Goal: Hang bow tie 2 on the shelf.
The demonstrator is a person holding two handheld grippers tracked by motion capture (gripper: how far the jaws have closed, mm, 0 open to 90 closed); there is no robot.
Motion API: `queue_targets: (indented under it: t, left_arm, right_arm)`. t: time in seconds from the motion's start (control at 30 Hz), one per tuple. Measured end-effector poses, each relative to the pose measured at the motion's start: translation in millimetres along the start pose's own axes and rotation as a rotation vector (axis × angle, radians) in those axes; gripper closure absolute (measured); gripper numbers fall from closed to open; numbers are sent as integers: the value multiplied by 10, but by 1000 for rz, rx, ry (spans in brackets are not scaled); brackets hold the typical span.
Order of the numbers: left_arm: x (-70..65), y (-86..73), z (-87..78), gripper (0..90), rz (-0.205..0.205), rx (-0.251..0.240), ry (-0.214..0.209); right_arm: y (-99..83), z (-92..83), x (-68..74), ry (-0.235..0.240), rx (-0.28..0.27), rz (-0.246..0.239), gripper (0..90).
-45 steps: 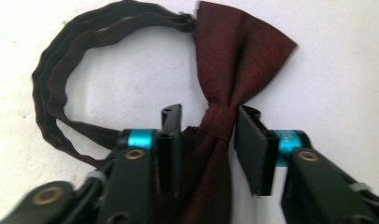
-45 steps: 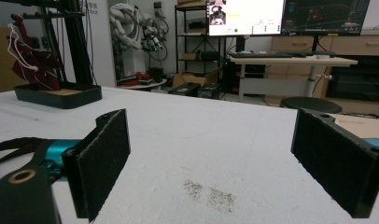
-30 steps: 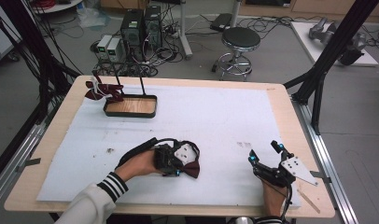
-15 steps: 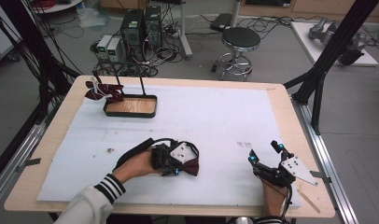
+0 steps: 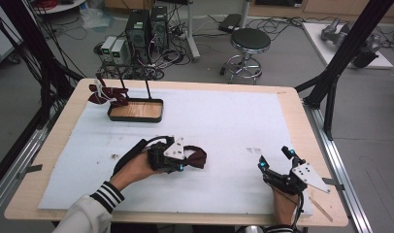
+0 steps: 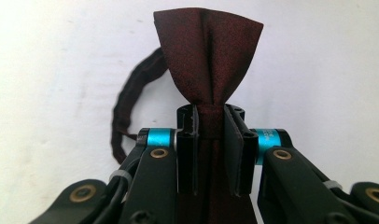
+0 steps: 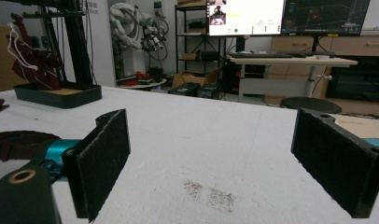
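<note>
Left gripper fingers clamped on maroon bow tie, right gripper fingers wide apart, monitor text unreadable.

dark red satin-like cloth bow tie

A wooden table carries a white sheet, on which sit a black tray and a dark red bow tie.
</note>
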State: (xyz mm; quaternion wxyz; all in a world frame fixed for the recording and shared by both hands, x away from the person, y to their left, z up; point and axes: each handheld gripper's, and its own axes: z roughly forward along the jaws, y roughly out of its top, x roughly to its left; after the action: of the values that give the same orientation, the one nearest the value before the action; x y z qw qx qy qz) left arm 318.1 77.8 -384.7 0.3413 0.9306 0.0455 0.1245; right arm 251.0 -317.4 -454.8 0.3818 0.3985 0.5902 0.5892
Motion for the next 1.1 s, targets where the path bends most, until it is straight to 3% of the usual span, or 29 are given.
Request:
queue_targets:
  t: [0.13, 0.3, 0.77, 1.1]
  left_arm:
    - [41, -18, -66, 762, -29, -35, 10]
    - [91, -41, -183, 762, -63, -95, 55]
    - [174, -91, -373, 763, -110, -176, 133]
    - [285, -165, -587, 762, -177, -262, 220]
  right_arm:
    - [-1, 1, -1, 0, 0, -3, 109]
    - [0, 1, -3, 1, 0, -4, 109]
    - [-1, 1, -1, 1, 0, -4, 109]
    - [-1, -2, 5, 1, 3, 0, 109]
